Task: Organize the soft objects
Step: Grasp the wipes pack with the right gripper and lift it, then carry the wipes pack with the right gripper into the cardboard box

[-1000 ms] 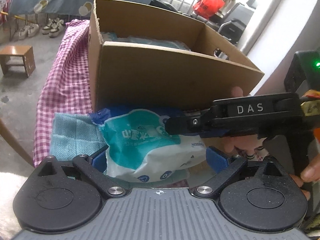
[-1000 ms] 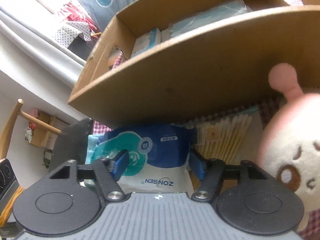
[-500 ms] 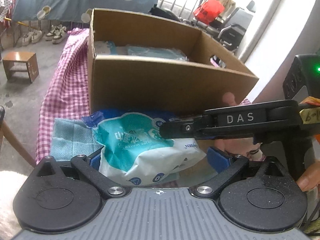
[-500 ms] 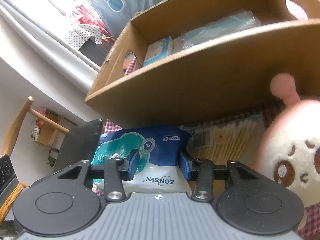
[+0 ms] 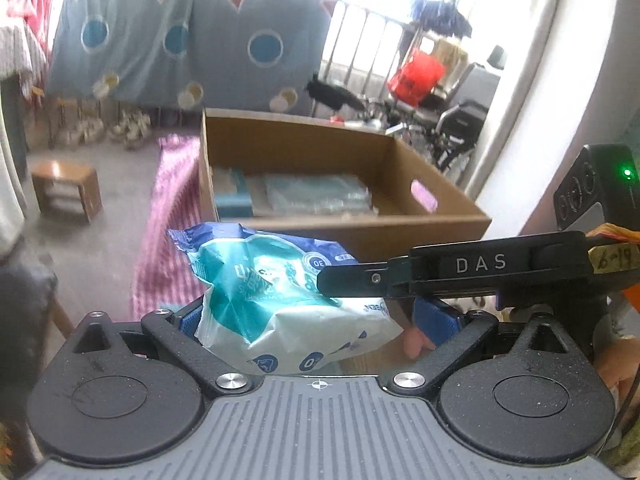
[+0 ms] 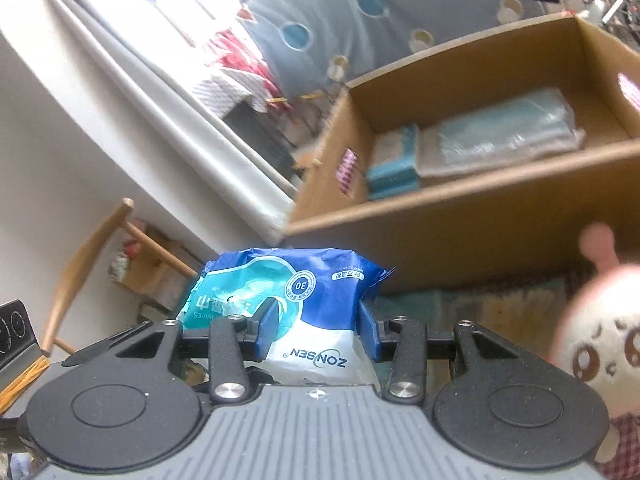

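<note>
Right tongs: pinching the wipes pack, aloft short of the cardboard box.
Left tongs: splayed around it, not clamping.
Risk: slippery wrapper slides out; pack snags box rim.

The right gripper jaws closed on the wipes pack, now lifted off the table.

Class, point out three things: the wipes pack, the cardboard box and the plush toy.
wipes pack (image 6: 316, 304), right wrist view, blue upper face.
cardboard box (image 5: 400, 236), left wrist view, near wall.
plush toy (image 6: 600, 332), right wrist view, its white face.
</note>
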